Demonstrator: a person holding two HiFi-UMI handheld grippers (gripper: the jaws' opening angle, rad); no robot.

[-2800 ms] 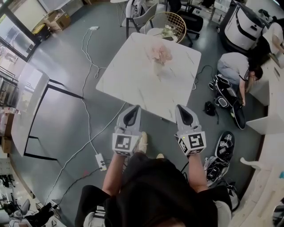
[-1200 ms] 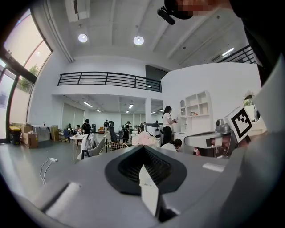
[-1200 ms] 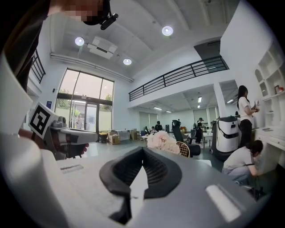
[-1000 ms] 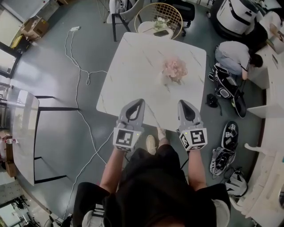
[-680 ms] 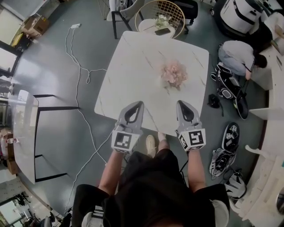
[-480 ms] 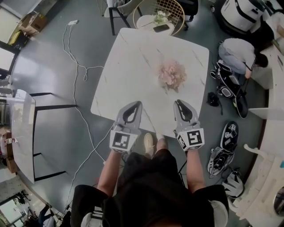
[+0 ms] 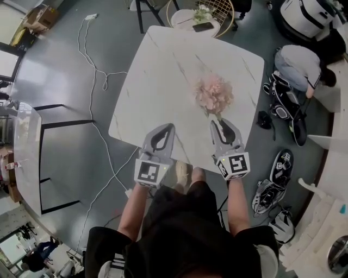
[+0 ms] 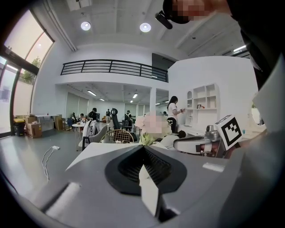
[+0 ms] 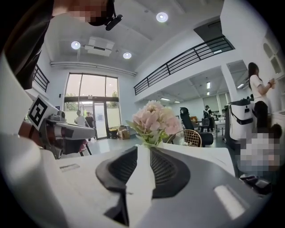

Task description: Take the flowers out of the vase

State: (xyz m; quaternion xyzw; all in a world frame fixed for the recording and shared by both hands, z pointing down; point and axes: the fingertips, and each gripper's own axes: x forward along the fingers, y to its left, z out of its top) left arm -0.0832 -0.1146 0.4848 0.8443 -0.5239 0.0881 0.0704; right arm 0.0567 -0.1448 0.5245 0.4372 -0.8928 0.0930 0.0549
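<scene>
A bunch of pale pink flowers (image 7: 213,93) stands on the white marble table (image 7: 163,70), right of its middle; the blooms hide most of the vase from above. My right gripper (image 7: 216,123) is just short of the bunch, its tip near the flowers' near side. Its jaws have just been opening and stand slightly apart with nothing between them. In the right gripper view the flowers (image 9: 153,119) rise straight ahead over the jaws (image 9: 143,148). My left gripper (image 7: 169,127) hovers over the table's near edge, left of the flowers, shut and empty.
A gold wire chair (image 7: 220,7) and a small round table (image 7: 191,21) stand beyond the far edge. A person (image 7: 303,61) crouches on the floor to the right, with bags (image 7: 281,102) and shoes (image 7: 278,164) nearby. A cable (image 7: 98,49) runs across the floor at left.
Both grippers have moved forward and down toward the table. The flowers now lie just ahead of the right gripper, and its jaws have parted a little.
</scene>
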